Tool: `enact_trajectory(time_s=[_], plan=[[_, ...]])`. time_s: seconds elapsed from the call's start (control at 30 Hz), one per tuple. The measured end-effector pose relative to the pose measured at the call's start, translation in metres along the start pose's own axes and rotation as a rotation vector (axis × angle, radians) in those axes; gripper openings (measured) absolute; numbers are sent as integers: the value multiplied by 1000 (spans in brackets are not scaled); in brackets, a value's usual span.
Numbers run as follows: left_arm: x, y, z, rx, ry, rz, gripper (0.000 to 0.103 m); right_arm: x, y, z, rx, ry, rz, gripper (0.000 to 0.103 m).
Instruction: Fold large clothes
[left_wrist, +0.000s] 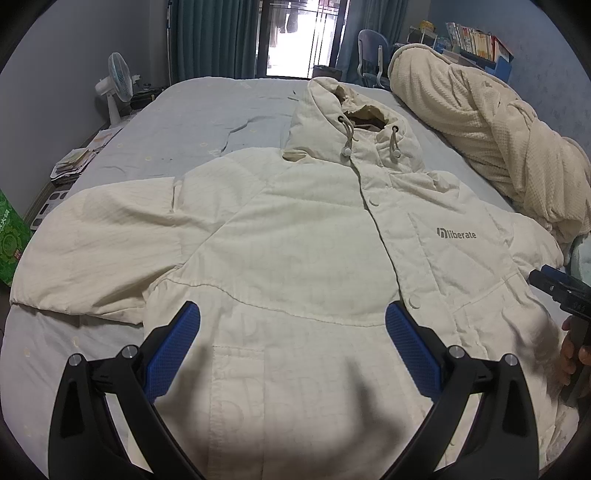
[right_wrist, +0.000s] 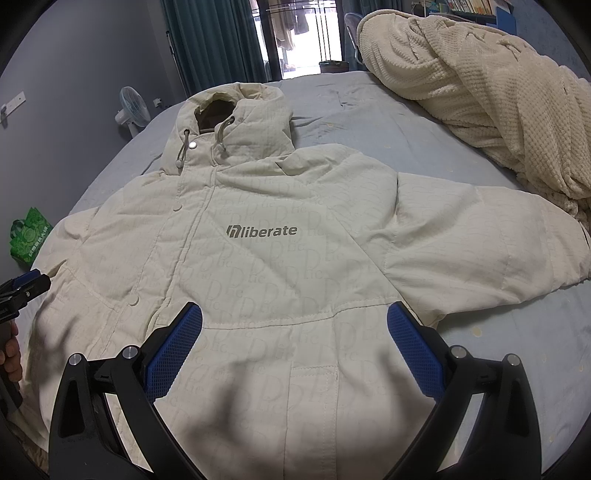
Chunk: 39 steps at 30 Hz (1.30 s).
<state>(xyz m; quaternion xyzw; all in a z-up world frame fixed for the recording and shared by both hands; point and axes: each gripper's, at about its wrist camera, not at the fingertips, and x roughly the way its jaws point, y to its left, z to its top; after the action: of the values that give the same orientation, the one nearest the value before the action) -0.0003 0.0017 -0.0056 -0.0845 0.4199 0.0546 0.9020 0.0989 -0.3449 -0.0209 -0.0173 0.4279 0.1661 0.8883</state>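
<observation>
A cream hooded jacket (left_wrist: 295, 236) (right_wrist: 258, 266) with a grey "liberate" logo lies flat, front up, on the bed, its hood toward the far end and both sleeves spread sideways. My left gripper (left_wrist: 291, 325) hovers open over the jacket's lower left front, nothing between its blue pads. My right gripper (right_wrist: 294, 325) hovers open over the lower right front, near a pocket flap. Each gripper shows at the edge of the other's view, the right gripper (left_wrist: 561, 288) and the left gripper (right_wrist: 22, 291), held by a hand.
The bed (left_wrist: 207, 110) has a pale blue sheet. A bunched cream fleece blanket (left_wrist: 480, 122) (right_wrist: 480, 85) lies along its right side. A white fan (left_wrist: 116, 88), a green bag (right_wrist: 29, 236) and stacked papers (left_wrist: 74, 162) stand on the floor at the left.
</observation>
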Motion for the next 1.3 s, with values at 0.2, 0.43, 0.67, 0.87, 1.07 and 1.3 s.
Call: enact_trajectory(time_s=[0.2,0.43,0.67,0.87,1.07,1.3], plan=[[1,1,1,1,3,13,96,0,-1,1,2,0,1,96],[4,2,7,22,-23,49,96,-9,-21,8,71,-37,8,96],[5,9,13,14,-22,104,96,-15,-104,20,238,-69,-13,96],[10,10,12,-4,36,92,96,-9,-194,0,393,-56,-117,96],[13,7,10,1,37,79,96,-3,-270,-38,649,-82,-95,96],[18,7,8,6,52,93,96,24,-296,-47,715,-54,-92,91]])
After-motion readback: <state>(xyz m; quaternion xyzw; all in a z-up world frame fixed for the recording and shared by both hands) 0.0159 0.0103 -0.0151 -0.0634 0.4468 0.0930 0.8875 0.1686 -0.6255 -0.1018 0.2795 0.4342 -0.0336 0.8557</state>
